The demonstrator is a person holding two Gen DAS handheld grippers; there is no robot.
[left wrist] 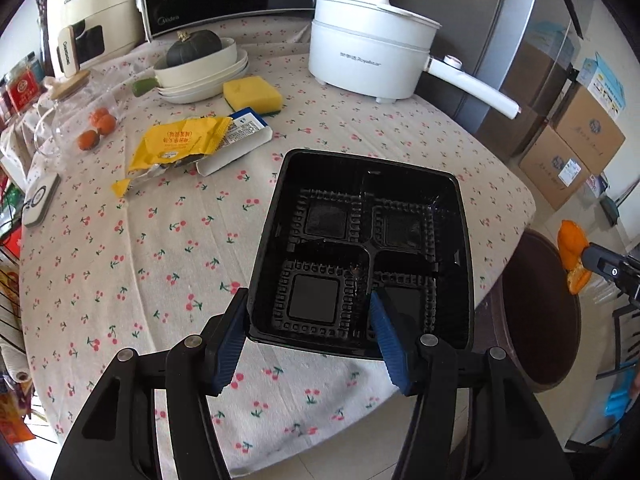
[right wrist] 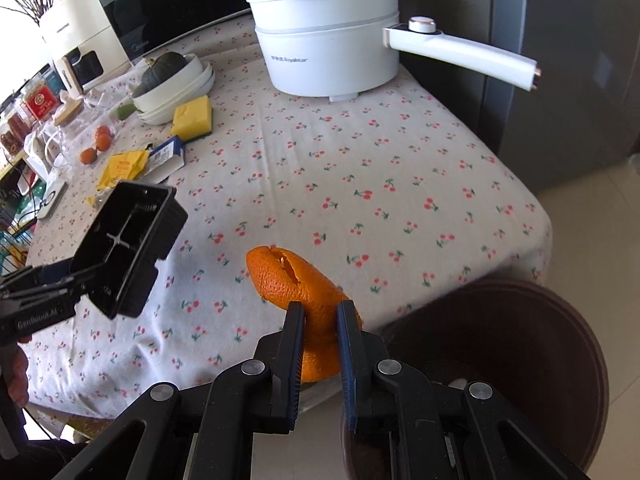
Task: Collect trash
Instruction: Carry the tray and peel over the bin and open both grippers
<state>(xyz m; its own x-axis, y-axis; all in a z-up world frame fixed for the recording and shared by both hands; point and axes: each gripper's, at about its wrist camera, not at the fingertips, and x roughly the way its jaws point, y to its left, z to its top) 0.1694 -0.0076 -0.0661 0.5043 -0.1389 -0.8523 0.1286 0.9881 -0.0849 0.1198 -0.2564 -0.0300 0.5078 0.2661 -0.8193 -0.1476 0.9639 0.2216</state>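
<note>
The left gripper [left wrist: 308, 336] is clamped on the near wall of a black plastic tray [left wrist: 360, 252], one blue pad outside the wall and the other inside it, so the tray is lifted off the table and tilted with its four-part inside facing the camera. From the right wrist view the same tray [right wrist: 128, 248] hangs in the air above the left part of the table, well clear of the cloth. The right gripper [right wrist: 320, 312] is pressed together on a piece of orange peel [right wrist: 292, 280], its two pads squeezing the lower part while the rounded, split end sticks up beyond the fingertips. The peel is held above the near edge of the table, just beside a dark brown round bin [right wrist: 520, 352] that stands on the floor at the table's corner. The table wears a cherry-print tablecloth [left wrist: 160, 260]. Still lying on it are a yellow wrapper [left wrist: 176, 148] that overlaps a white and blue carton [left wrist: 240, 140], and behind them a yellow sponge [left wrist: 252, 94]. Farther back stand a white electric pot [left wrist: 368, 52] with a long handle, a stack of white dishes [left wrist: 200, 76] holding a dark green squash [left wrist: 194, 46], and a few small oranges [left wrist: 98, 126] near the left edge.
</note>
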